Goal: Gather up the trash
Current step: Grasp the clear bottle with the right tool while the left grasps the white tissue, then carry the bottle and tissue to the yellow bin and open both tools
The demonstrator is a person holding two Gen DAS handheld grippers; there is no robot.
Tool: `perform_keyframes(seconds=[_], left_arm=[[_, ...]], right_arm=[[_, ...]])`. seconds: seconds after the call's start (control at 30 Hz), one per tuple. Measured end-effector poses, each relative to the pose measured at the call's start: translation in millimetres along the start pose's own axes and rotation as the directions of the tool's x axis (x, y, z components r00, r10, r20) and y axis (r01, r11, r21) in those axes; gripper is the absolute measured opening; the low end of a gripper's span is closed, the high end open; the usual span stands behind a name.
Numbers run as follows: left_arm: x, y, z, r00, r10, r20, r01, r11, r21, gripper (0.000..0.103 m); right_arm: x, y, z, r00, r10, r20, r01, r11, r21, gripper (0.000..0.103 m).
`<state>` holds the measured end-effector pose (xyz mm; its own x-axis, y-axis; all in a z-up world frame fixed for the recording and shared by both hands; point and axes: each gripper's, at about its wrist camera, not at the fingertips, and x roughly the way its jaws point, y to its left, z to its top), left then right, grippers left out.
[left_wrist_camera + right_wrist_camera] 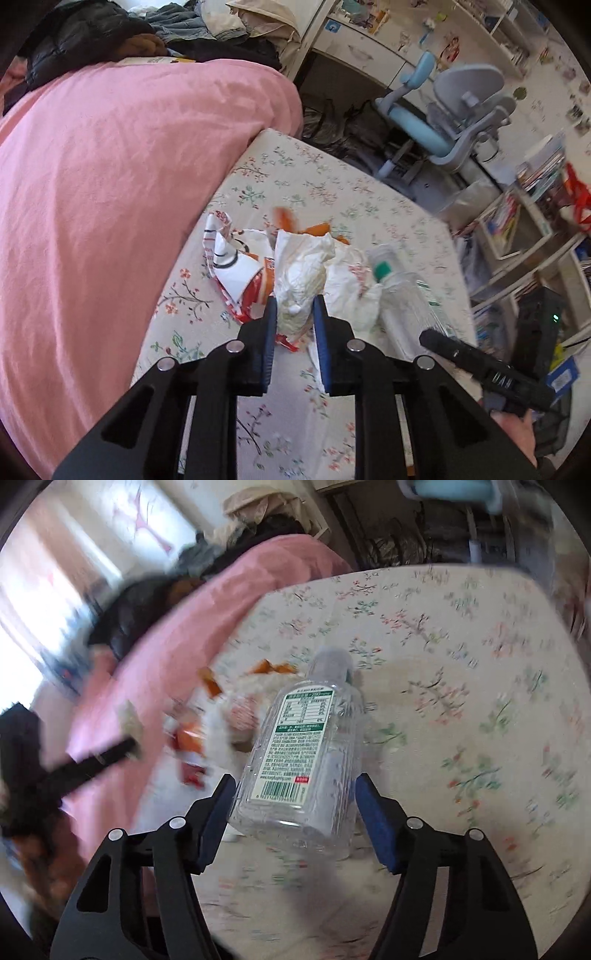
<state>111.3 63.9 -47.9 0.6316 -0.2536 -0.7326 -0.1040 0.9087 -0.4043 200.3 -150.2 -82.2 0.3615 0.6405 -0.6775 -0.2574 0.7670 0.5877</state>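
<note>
In the left wrist view my left gripper (294, 308) is shut on a crumpled white tissue (301, 273) above a floral bedsheet (332, 184). A red and white snack wrapper (240, 266) lies behind it, with orange peel (317, 229) further back. A clear plastic bottle (402, 291) with a green cap lies to the right. In the right wrist view my right gripper (295, 788) is shut on the clear plastic bottle (303, 757), label up. The left gripper (92, 760) shows blurred at the left with the tissue (129, 720) at its tip.
A pink quilt (110, 203) covers the left of the bed, with dark clothes (92, 37) piled behind. A blue and grey desk chair (443, 118), a white desk (369, 48) and bookshelves (524, 229) stand beyond the bed's edge. The right gripper (480, 365) shows at the right.
</note>
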Motion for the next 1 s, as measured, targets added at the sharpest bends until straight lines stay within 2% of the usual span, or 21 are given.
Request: perform_keyframes(seconds=[0.07, 0.17, 0.23, 0.3, 0.4, 0.43, 0.5, 0.6, 0.7, 0.73, 0.8, 0.9, 1.0], left_arm=[[1.2, -1.5, 0.7, 1.000, -0.001, 0.000, 0.001, 1.000, 0.000, 0.020], [-3.9, -0.9, -5.3, 1.000, 0.010, -0.007, -0.010, 1.000, -0.007, 0.020], [-8.5, 3.0, -9.2, 1.000, 0.016, -0.013, -0.016, 1.000, -0.024, 0.020], [-11.9, 8.1, -13.7, 0.999, 0.026, -0.023, -0.026, 0.999, -0.039, 0.020], [-11.5, 13.5, -21.0, 0.998, 0.033, -0.049, -0.036, 0.998, -0.058, 0.020], [-9.7, 13.7, -22.9, 0.998, 0.033, -0.060, -0.037, 0.998, -0.060, 0.020], [-6.7, 11.4, -25.6, 0.997, 0.035, -0.072, -0.039, 0.998, -0.050, 0.020], [-3.2, 4.5, -27.4, 0.997, 0.035, -0.075, -0.037, 0.999, -0.025, 0.020], [-6.0, -1.4, -28.6, 0.998, 0.016, -0.063, -0.016, 1.000, 0.000, 0.020], [-8.7, -2.1, -29.5, 0.998, 0.009, -0.055, -0.009, 1.000, 0.009, 0.020], [-14.7, -6.5, -30.5, 0.999, -0.016, -0.032, 0.017, 1.000, 0.026, 0.020], [-21.3, -13.3, -34.3, 0.999, -0.036, -0.011, 0.037, 0.998, 0.053, 0.020], [-27.1, -21.1, -40.2, 0.999, -0.036, 0.009, 0.035, 0.995, 0.092, 0.020]], right_arm=[[-4.6, -6.2, -1.4, 0.999, 0.039, 0.005, -0.039, 0.997, 0.062, 0.062], [-9.4, 7.7, -4.2, 0.998, -0.056, 0.000, 0.056, 0.998, -0.025, 0.061], [-8.4, 26.6, -10.6, 0.988, -0.156, -0.016, 0.152, 0.977, -0.152, 0.061], [-3.8, 33.8, -18.1, 0.980, -0.196, -0.027, 0.187, 0.962, -0.200, 0.061], [9.0, 31.8, -22.4, 0.974, -0.226, -0.031, 0.216, 0.958, -0.187, 0.064], [13.8, 26.8, -22.2, 0.975, -0.220, -0.033, 0.212, 0.964, -0.162, 0.069], [23.7, 17.2, -19.2, 0.981, -0.190, -0.044, 0.185, 0.977, -0.104, 0.070], [26.2, 0.8, -17.7, 0.995, -0.091, -0.046, 0.091, 0.996, 0.009, 0.067], [11.8, -9.0, -16.0, 1.000, -0.030, 0.006, 0.029, 0.996, 0.081, 0.066], [3.4, -14.0, -16.7, 0.999, 0.012, 0.034, -0.016, 0.993, 0.117, 0.066], [-10.6, -19.9, -19.3, 0.992, 0.090, 0.085, -0.103, 0.981, 0.165, 0.066], [-38.7, -16.1, -28.7, 0.963, 0.213, 0.164, -0.241, 0.954, 0.178, 0.066], [-58.0, 0.3, -37.1, 0.943, 0.272, 0.191, -0.299, 0.945, 0.129, 0.066]])
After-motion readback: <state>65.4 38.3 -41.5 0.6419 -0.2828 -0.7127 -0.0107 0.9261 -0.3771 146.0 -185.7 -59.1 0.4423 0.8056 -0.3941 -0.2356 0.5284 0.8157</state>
